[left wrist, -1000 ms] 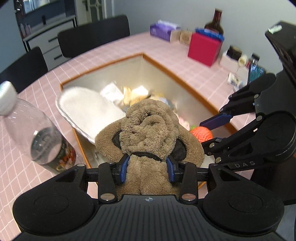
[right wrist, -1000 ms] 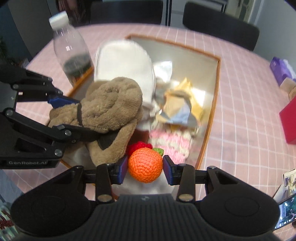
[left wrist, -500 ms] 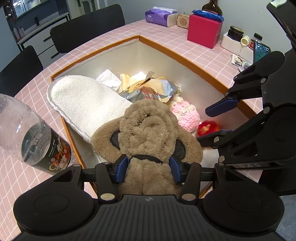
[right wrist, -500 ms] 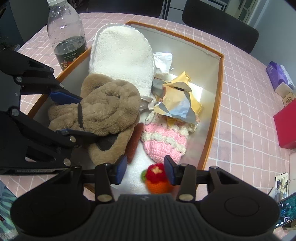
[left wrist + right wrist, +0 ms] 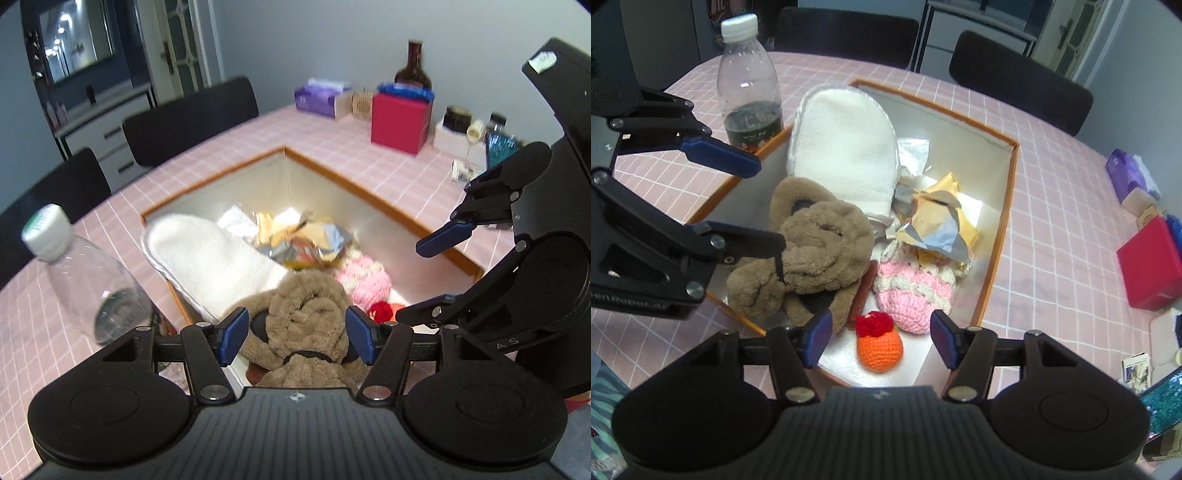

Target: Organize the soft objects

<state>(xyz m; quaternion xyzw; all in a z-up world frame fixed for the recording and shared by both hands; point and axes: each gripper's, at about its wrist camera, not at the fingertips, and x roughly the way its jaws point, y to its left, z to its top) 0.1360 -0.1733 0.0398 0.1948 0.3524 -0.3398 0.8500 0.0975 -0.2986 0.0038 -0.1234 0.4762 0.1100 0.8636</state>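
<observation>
Low in the right wrist frame, the right tongs stand released above the orange crochet ball, which lies in the box. Left tongs, also spread, flank the brown plush slipper without gripping it.

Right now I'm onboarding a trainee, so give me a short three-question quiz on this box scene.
1. True or false: the left tongs are clamped on the brown plush slipper.
2. Which lies nearest the right tongs? A white slipper B orange crochet ball C water bottle
3. Fill in: the pink crochet pouch lies inside the ____.

Key: 1 false, both tongs are open; 2 B; 3 box.
</observation>
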